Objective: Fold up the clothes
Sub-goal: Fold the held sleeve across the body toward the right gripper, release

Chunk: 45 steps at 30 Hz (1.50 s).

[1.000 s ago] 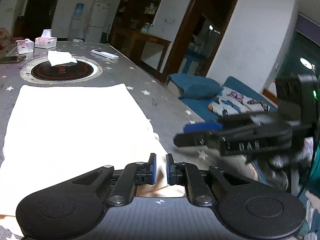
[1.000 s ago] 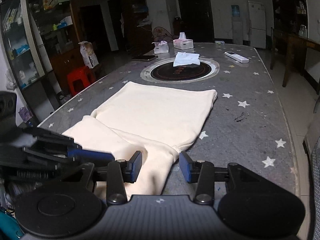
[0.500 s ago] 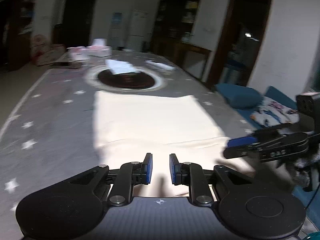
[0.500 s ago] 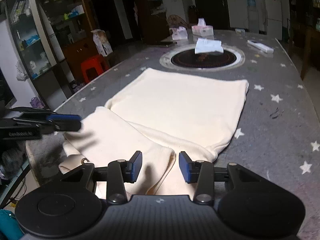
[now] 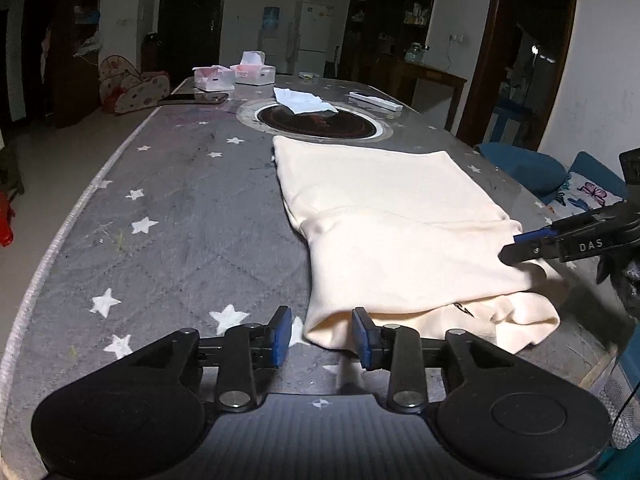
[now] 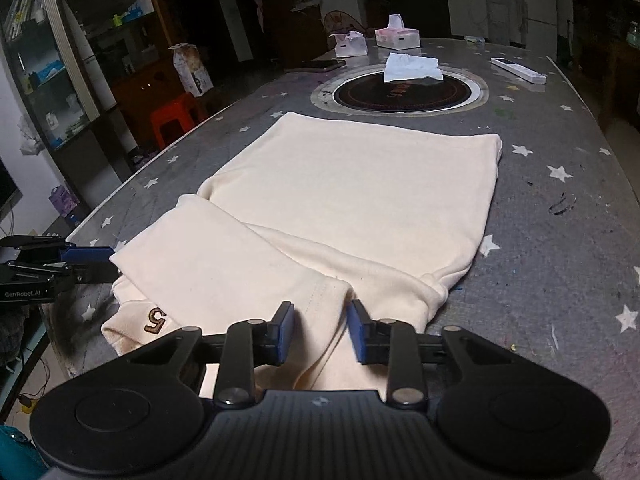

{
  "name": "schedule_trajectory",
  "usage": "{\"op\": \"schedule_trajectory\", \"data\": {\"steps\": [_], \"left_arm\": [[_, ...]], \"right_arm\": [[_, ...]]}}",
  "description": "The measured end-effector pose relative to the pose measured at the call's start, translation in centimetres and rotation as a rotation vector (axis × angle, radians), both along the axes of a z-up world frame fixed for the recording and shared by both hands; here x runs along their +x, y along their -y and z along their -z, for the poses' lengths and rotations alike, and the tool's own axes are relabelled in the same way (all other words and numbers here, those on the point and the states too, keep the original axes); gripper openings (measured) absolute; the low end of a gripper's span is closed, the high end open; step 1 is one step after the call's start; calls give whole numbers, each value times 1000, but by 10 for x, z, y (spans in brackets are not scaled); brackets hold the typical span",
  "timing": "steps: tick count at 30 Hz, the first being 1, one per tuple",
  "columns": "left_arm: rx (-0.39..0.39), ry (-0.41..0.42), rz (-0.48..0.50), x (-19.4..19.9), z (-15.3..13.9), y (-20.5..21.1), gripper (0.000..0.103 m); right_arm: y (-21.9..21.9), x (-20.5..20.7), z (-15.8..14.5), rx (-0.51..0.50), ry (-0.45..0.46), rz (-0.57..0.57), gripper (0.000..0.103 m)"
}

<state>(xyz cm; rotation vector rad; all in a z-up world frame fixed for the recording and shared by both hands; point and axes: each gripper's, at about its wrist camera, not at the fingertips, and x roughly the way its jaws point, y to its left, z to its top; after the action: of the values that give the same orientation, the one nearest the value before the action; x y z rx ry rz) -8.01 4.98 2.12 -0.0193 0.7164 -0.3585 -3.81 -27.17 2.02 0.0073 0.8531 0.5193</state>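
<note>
At the near end of the grey star-printed table (image 5: 168, 216), the cream knit garment (image 5: 384, 216) lies flat, its far hem just short of the round black inset hob (image 5: 320, 124) and its near part folded over in layers toward the near edge.

Left gripper (image 5: 318, 338): a second ago it hung over the middle of the cloth with its jaws almost together; it has since travelled to the garment's near left corner. Its jaws are opening, and the rounded fold of that corner sits between the blue pads (image 5: 280, 334) without being pressed.

Right gripper (image 6: 320, 332): it has settled a little lower over the near right portion. Its jaws are closing around a raised ridge of sleeve fabric; a narrow gap on each side shows the pads (image 6: 286, 332) have not yet clamped it.

Judgement: both tongs now bracket the two near corners, so the next fold appears to be a lift of the near edge toward the far hem. Neither grip is secured; lifting before both pads bite would drag one layer only.

Tissue boxes (image 6: 396, 36) and a white remote (image 6: 518, 70) at the far end stand well apart from the work.
</note>
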Motion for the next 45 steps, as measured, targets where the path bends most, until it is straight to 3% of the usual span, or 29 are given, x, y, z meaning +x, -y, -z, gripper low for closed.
{"op": "schedule_trajectory", "data": {"steps": [3, 6, 9, 13, 18, 21, 26, 34, 38, 45], "left_arm": [[2, 6, 17, 0, 2, 3, 36], [6, 16, 20, 1, 5, 5, 32], [28, 42, 14, -1, 4, 7, 11], [90, 94, 25, -8, -1, 11, 3], [142, 131, 61, -15, -6, 16, 3], [154, 107, 77, -15, -5, 16, 3], [151, 46, 81, -10, -9, 6, 6], [63, 87, 119, 19, -38, 19, 6], [51, 72, 162, 49, -28, 46, 6], [55, 25, 119, 83, -6, 59, 6]], "right_arm": [[-2, -1, -2, -10, 4, 5, 9], [-2, -3, -7, -11, 22, 8, 6], [-1, -6, -15, -17, 48, 8, 6], [0, -14, -37, -42, 112, 4, 6], [2, -16, -44, -76, 127, 16, 6], [3, -10, -26, -70, 69, 20, 8], [3, -9, -17, -94, 70, 25, 10], [1, -16, -28, -70, 122, -16, 12], [-8, -14, -18, -61, 105, -41, 17], [-15, -3, -9, -69, 109, -62, 17]]}}
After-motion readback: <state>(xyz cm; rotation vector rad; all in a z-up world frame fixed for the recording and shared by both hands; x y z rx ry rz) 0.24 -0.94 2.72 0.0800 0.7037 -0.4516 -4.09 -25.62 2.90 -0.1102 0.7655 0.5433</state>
